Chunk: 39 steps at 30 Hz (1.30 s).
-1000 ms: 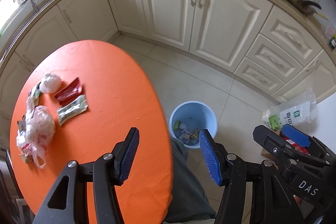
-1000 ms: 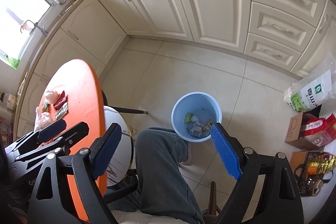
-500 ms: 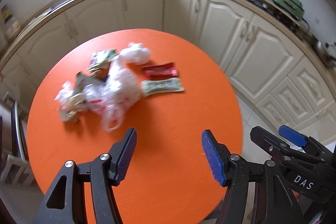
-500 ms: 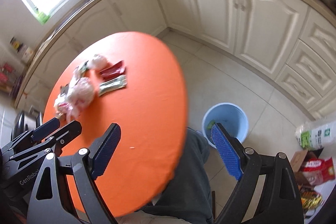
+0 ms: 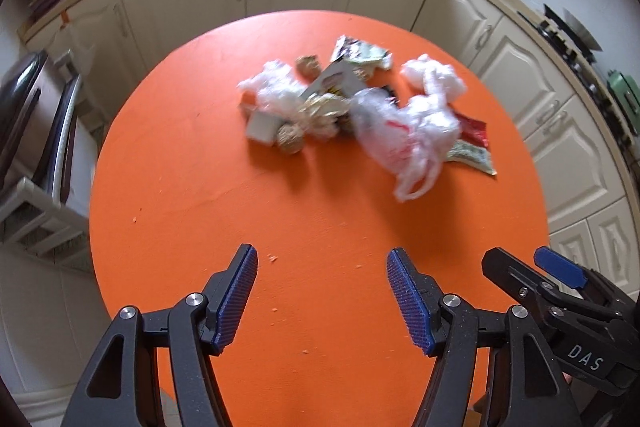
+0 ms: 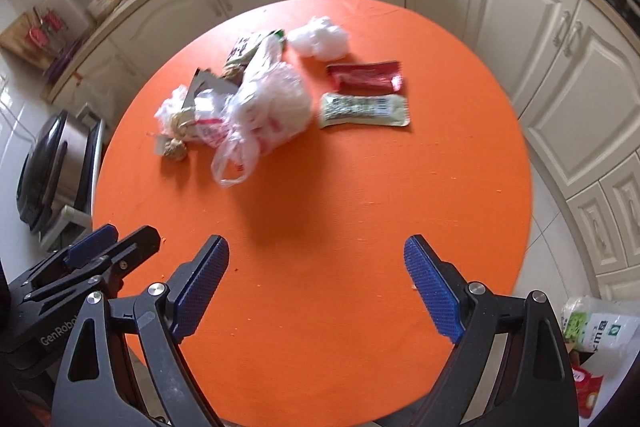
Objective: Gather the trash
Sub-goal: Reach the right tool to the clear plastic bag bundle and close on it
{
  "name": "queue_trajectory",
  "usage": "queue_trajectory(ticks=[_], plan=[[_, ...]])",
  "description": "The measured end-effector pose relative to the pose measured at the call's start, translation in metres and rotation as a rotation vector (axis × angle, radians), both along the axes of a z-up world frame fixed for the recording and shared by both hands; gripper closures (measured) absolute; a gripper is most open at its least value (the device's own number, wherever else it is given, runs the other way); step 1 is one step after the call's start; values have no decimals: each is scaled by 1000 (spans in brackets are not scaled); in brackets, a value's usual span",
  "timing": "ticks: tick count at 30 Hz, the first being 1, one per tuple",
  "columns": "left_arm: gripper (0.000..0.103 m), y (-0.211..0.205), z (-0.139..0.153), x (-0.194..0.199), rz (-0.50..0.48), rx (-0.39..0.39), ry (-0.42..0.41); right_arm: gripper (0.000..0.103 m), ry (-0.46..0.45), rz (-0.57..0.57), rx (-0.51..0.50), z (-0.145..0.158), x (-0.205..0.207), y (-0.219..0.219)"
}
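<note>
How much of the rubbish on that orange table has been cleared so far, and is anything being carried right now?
Nothing here shows cleared rubbish. Neither claw carries anything: the left claw is opening with nothing between its pads, and the right claw is open and empty. Still on the orange table: the clear plastic bag, red wrapper, green wrapper, white wad and scraps behind the bag.

We see our left tool point(image 5: 322, 291) as a matte black plastic frame with triangular cut-outs, round silver screws at the pivots and two ribbed blue pads point(image 5: 236, 301) on its fingers. Our right tool point(image 6: 316, 291) is built the same (black, blue-padded, silver-screwed). White lettering marks the housings: "DAS" on the right tool's, "GenRobo" on the left's.
</note>
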<state>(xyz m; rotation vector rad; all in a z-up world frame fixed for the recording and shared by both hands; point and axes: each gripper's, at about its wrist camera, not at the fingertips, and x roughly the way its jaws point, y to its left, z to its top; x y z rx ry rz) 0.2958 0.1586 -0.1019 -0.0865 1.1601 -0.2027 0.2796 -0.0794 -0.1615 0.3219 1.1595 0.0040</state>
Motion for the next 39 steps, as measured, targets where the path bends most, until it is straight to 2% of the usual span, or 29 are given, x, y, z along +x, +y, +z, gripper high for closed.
queue_trajectory(ticks=[7,16,28,34,36,37,38,39], plan=[[40,31,-18,20,52,-17,51,12,53,49,-26,-15,20,26],[40,53,-38,54,115,-29,76,12,94,53,-42,-26,52,31],[40,74,-44,87,182,-38,85,12,125,56,-10,-32,114,33],[40,73,-50,93,182,-46,108,12,155,67,41,-44,143,33],[40,72,-52,95,181,-47,115,15,161,81,41,-49,150,35],[40,72,-54,95,184,-45,117,27,154,92,28,-51,151,36],[40,72,-54,96,186,-44,118,34,140,91,16,-50,150,35],[40,71,-55,96,187,-42,120,36,125,89,26,-48,147,32]])
